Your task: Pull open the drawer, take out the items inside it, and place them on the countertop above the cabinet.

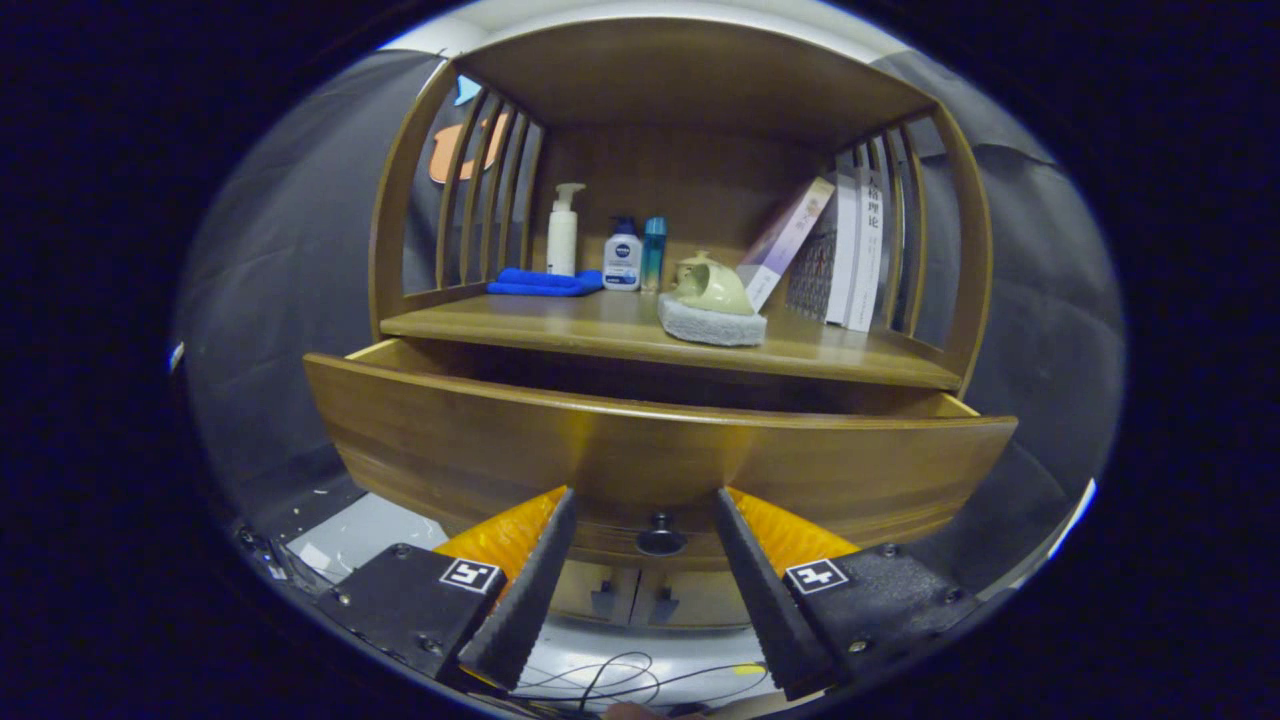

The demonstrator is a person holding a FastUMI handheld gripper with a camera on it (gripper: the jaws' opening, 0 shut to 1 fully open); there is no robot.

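The wooden drawer (650, 450) stands pulled out toward me, its curved front filling the space just ahead of my fingers. Its small dark knob (661, 538) sits low on the front, between my two fingertips and apart from both. My gripper (645, 505) is open, the fingers spread wide on either side of the knob and holding nothing. The drawer's inside is hidden behind its front panel. Above it is the wooden countertop (600, 325) of the cabinet.
On the countertop stand a folded blue cloth (545, 282), a white pump bottle (563, 232), two smaller bottles (622, 255), a pale green teapot (710, 285) on a grey pad, and leaning books (850, 250). Slatted sides enclose the shelf. Cabinet doors (630, 600) and cables (620, 680) lie below.
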